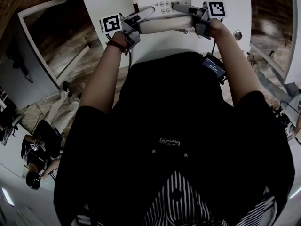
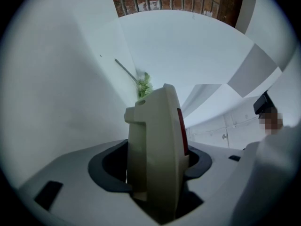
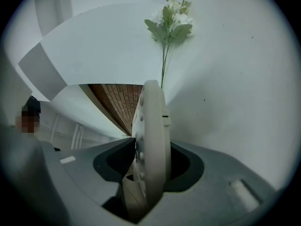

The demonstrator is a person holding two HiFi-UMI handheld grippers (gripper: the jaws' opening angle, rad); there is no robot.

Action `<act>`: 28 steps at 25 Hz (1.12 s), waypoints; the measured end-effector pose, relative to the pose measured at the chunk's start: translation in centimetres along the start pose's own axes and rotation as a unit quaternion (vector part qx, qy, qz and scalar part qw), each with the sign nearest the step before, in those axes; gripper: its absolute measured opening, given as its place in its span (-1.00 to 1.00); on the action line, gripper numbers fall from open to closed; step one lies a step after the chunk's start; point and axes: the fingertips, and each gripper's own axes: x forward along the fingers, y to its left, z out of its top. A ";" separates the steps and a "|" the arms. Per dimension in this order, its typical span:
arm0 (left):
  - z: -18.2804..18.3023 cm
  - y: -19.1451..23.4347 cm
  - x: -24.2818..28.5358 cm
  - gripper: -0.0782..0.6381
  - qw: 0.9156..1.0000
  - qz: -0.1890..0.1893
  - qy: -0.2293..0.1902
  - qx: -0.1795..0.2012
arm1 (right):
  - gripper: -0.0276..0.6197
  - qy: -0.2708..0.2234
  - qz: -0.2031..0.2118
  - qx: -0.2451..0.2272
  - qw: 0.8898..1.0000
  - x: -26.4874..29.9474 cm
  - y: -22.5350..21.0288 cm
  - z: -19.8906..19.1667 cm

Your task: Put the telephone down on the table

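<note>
The telephone (image 1: 162,3) is a cream desk set with a grey keypad, held over the white table (image 1: 188,42). Its rounded handset (image 1: 160,26) lies along the near side. My left gripper (image 1: 139,17) is shut on the telephone's left end, and my right gripper (image 1: 182,7) is shut on its right end. In the left gripper view the telephone (image 2: 155,149) stands edge-on between the jaws of the gripper (image 2: 155,175), showing a red patch. In the right gripper view the telephone's keyed edge (image 3: 151,140) sits clamped in the gripper (image 3: 148,171). Whether the telephone touches the table cannot be told.
A stem of white flowers (image 3: 170,20) lies on the white surface beyond the telephone, and shows green in the left gripper view as flowers (image 2: 145,84). A round cable hole (image 1: 238,34) is in the table at the right. Brick-patterned flooring (image 1: 70,41) borders the table on both sides.
</note>
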 end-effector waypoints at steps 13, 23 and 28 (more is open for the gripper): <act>-0.4 2.6 1.2 -0.01 0.999 0.045 0.006 0.000 | -0.33 0.011 -0.033 -0.029 0.999 0.3 -2.2 -0.1; -0.6 3.4 1.2 -0.01 0.997 0.068 0.027 0.014 | -0.24 0.014 -0.095 -0.018 0.995 0.1 -3.7 -1.0; -0.8 3.7 1.4 -0.01 0.995 0.085 0.039 0.026 | -0.18 -0.001 -0.115 -0.012 0.993 -0.2 -4.6 -1.4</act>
